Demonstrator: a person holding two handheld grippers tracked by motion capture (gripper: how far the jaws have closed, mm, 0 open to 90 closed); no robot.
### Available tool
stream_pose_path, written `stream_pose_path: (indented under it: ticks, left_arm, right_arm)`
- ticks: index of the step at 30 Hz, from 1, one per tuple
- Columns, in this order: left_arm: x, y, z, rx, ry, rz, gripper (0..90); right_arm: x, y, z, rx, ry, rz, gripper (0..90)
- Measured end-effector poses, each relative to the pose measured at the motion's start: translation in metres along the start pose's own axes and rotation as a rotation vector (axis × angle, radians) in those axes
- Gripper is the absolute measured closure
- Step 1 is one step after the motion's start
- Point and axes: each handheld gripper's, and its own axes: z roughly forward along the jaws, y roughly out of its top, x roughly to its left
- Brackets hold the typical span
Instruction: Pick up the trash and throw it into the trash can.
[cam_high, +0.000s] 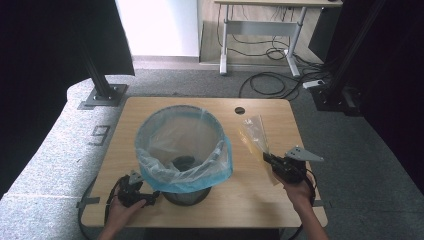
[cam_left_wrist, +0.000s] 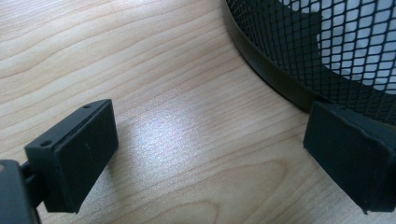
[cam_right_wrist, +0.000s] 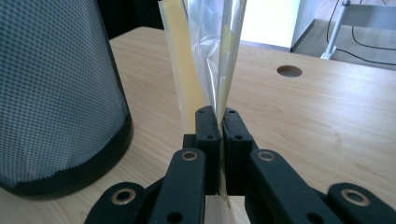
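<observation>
The right hand-held gripper (cam_right_wrist: 218, 122) is clamped on a clear plastic bag (cam_right_wrist: 210, 51) with yellow strips, held up over the table (cam_high: 260, 195) right of the mesh bin (cam_high: 187, 192). The left hand-held gripper (cam_left_wrist: 210, 154) rests with jaws apart at the bin's base.

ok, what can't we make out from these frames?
- Bin floor, high view: veiled by the blue liner.
- Plastic bag top, right gripper view: cut off by the upper edge; its contents can't be told through the film.
- Left gripper right pad and bin base, left gripper view: touching or apart, unclear.
</observation>
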Motion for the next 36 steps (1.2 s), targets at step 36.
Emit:
stream_pose_path:
  ticks: [36]
  left_arm:
    - [0.0,0.0,0.0,0.0,0.0,0.0,2.6]
  right_arm:
    - [0.026,0.045,-0.021,-0.134,0.041,-0.033,87.1]
